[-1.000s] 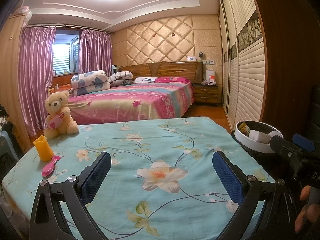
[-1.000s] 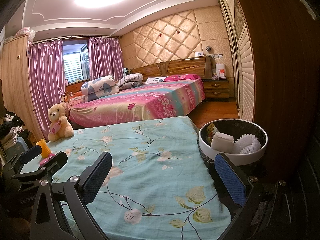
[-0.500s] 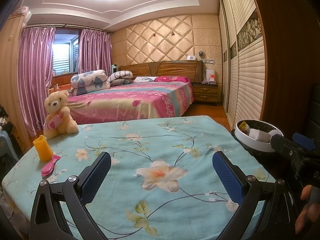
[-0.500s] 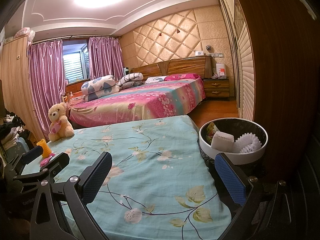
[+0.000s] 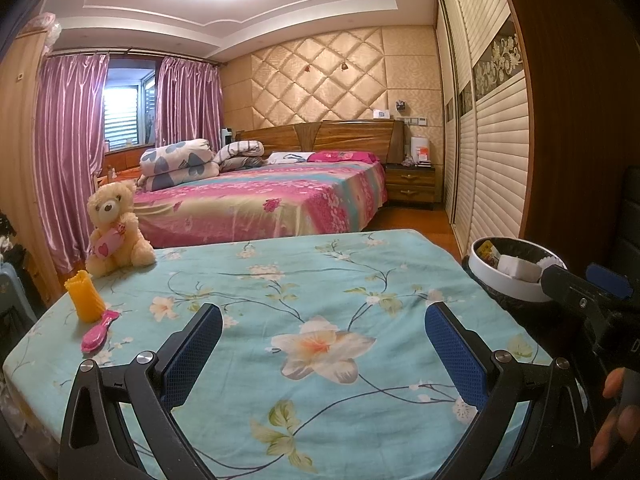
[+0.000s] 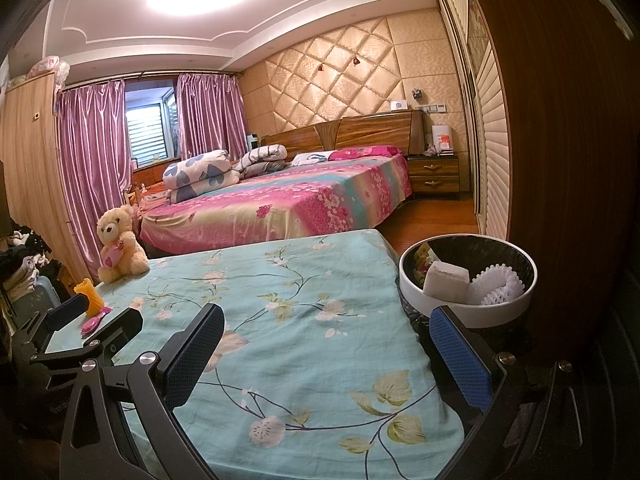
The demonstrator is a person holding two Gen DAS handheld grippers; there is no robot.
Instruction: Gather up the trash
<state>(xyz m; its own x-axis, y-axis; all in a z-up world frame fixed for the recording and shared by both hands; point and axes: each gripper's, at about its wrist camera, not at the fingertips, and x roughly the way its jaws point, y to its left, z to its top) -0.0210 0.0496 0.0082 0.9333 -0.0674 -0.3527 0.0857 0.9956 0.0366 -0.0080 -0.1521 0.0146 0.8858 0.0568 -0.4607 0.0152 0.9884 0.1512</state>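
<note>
A white-rimmed trash bin (image 6: 464,312) with a black liner stands at the right edge of the floral-sheeted table (image 6: 304,320). In it lie a white foam block (image 6: 446,286), a white foam net (image 6: 496,290) and a coloured wrapper (image 6: 422,264). My right gripper (image 6: 324,356) is open and holds nothing, its right finger just in front of the bin. My left gripper (image 5: 322,354) is open and empty over the table's near middle. The bin (image 5: 506,282) also shows at the right of the left wrist view, partly behind the right gripper's body.
A teddy bear (image 5: 116,230), a yellow ribbed cup (image 5: 85,296) and a pink hairbrush (image 5: 99,330) sit at the table's left end. A large bed (image 5: 272,196) lies beyond. A dark wooden wardrobe (image 6: 560,160) rises right behind the bin. A hand (image 5: 614,412) shows at lower right.
Almost nothing differs; both views have shifted only slightly, and both grippers stay open and empty.
</note>
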